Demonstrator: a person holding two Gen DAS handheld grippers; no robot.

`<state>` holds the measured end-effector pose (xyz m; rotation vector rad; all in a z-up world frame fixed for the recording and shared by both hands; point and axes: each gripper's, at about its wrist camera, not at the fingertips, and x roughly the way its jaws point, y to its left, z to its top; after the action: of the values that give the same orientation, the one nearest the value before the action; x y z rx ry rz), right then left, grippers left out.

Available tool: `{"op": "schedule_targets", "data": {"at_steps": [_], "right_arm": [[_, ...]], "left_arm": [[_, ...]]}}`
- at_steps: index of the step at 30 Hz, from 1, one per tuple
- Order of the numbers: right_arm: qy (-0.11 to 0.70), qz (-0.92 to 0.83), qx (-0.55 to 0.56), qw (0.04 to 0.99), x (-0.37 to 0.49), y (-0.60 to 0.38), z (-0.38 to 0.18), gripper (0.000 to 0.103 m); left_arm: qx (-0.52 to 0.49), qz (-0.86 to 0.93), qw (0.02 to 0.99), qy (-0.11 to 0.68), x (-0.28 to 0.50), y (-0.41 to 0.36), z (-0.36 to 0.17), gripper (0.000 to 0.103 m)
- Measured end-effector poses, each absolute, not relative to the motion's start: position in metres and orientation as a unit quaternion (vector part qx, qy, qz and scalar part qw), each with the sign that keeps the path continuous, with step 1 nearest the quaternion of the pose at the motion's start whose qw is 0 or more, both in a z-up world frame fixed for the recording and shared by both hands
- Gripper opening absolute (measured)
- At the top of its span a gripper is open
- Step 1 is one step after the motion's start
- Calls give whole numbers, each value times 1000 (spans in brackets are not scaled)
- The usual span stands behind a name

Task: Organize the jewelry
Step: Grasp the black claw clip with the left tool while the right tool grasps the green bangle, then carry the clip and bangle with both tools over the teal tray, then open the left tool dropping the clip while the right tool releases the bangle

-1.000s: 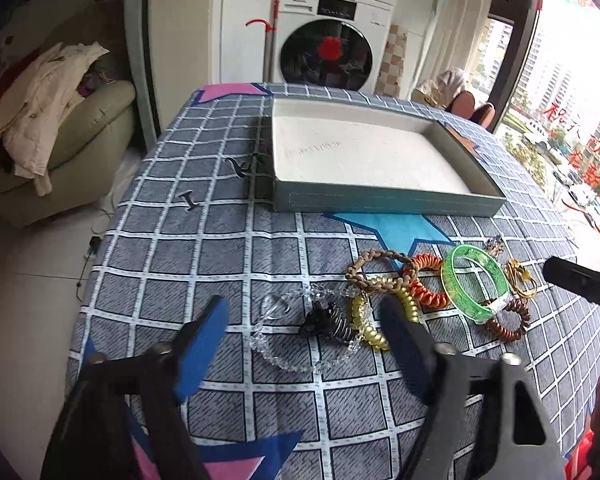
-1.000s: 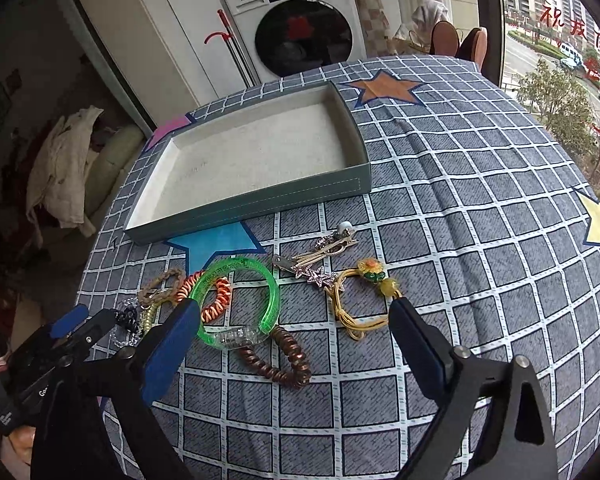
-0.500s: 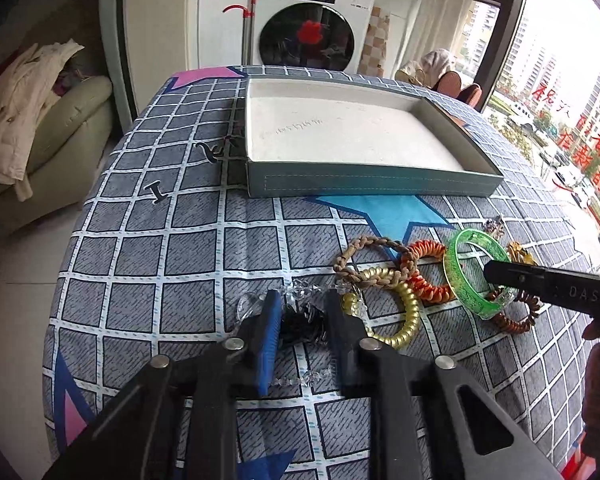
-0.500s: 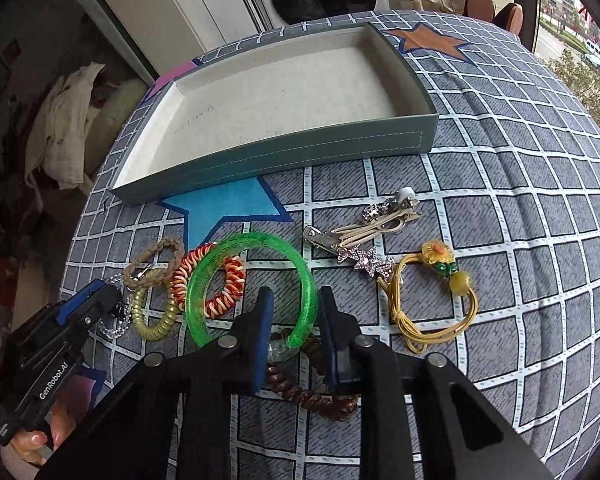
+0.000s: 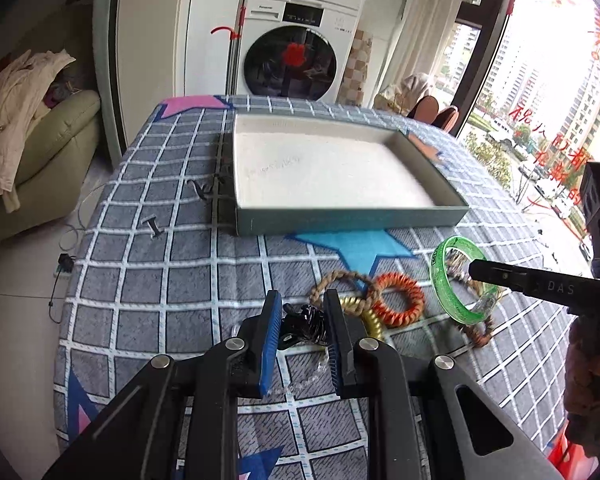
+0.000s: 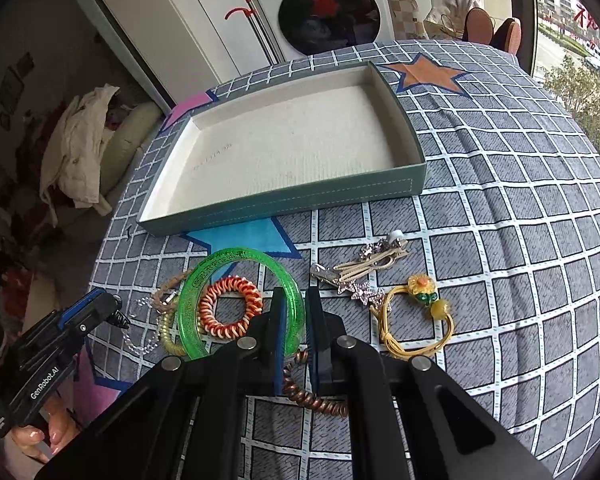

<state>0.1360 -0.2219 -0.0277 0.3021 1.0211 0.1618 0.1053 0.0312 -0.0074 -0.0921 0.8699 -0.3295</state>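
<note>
My left gripper [image 5: 302,312] is shut on a black hair claw clip [image 5: 306,326] and holds it just above the cloth. My right gripper [image 6: 296,312] is shut on a green translucent bangle [image 6: 220,272], which is tilted up off the cloth; the bangle also shows in the left wrist view [image 5: 452,276]. A teal tray [image 6: 284,204] with a white bottom stands behind the jewelry, with nothing in it. An orange coil tie [image 6: 230,310], a yellow coil tie [image 5: 366,316], a braided bracelet [image 5: 340,280], a copper coil tie [image 6: 316,396], a clear bead bracelet [image 6: 140,344], star hair clips [image 6: 360,276] and a yellow cord bracelet [image 6: 416,320] lie on the cloth.
The table wears a grey checked cloth [image 5: 160,280] with coloured stars. Small black clips [image 5: 152,228] lie left of the tray. A washing machine [image 5: 296,64] stands behind the table, and a sofa with clothes [image 5: 28,140] is at the left. The table edge drops off at the left.
Both grippers went from wide open to shut. The left closed on the black claw clip and raised it. The right closed on the green bangle and tilted it up off the pile.
</note>
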Motion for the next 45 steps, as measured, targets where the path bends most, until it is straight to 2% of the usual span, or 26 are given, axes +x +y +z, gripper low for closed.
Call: {"op": "schedule_targets", "data": {"at_steps": [5,15,26,40,41,42,43,44,45], "right_arm": [[479,90,179,854,152,-232,-15,10],[465,70,172,865,214,-242,3,10],[479,24,164,862,297,-253,-24,10],[493,-4,144,858,325,-251,-63,11],[492,-8,140,859,325,-251,-63,11],[491,-7,137,860,325,-250,-64,12],[491,-4,136,860,325,-250,-64,18],[491,1,139,860,325,-250,-63,22],[491,2,141,860,325,-249,-63,36]], "left_arm": [[-59,-173,894,409,121,35,15,41],[-43,-147,905,397,198,14,39,41],[-18,-122,891,438,294,-25,-1,42],[27,-89,887,453,324,-40,-43,42],[38,-84,889,449,323,-42,-43,50],[50,-75,888,452,322,-45,-45,72],[55,-68,888,451,322,-45,-46,83],[56,-63,890,447,322,-44,-47,91],[58,-58,894,440,320,-44,-46,91]]}}
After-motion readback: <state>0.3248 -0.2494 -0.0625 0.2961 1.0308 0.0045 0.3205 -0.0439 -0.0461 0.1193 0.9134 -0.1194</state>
